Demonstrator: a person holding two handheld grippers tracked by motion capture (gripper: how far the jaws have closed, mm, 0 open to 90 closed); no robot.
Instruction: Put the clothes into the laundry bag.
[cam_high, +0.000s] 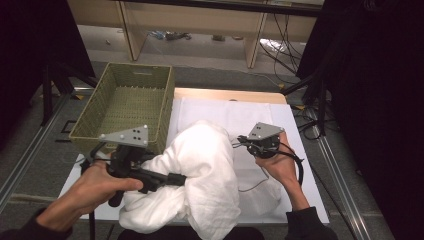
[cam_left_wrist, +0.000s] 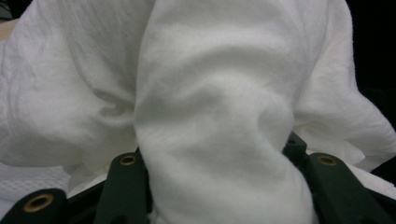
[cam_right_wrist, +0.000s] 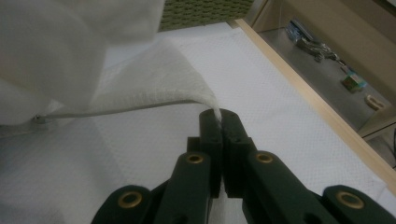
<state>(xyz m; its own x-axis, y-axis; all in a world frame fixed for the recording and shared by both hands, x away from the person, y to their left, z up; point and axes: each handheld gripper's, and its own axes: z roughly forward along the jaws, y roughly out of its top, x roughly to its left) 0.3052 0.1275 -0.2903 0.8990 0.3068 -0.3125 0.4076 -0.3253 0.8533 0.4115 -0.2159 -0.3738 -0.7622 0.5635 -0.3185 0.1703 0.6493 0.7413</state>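
Jaws first: your right gripper (cam_right_wrist: 220, 116) is pinching its jaws fully together on a thin corner of the white cloth (cam_right_wrist: 154, 88), and the fabric edge is running taut from that pinch back toward the main bundle. Your left gripper (cam_left_wrist: 219, 154) is standing about half open, and a fat fold of the cloth (cam_left_wrist: 219, 121) is sitting between its jaws, bulging over both of them. The fold is touching the jaws on both sides, so you're gripping it on a thick wad, not on a single layer.

The cloth itself: plain white, soft, heavily crumpled, no print. In the high view the cloth (cam_high: 207, 170) is piling up in a tall, rounded mound in the middle of the white mat (cam_high: 295, 145), with the near end drooping toward you at the table's front edge. The left gripper (cam_high: 172, 179) is pushing into the mound's left flank, lying roughly level. The right gripper (cam_high: 250, 142) is sitting just beside the mound's right flank, low over the mat, with your hand (cam_high: 280, 167) wrapping it from behind.

The green woven basket (cam_high: 125, 107) is standing at the far left, just beside the mat, and the cloth isn't touching it.
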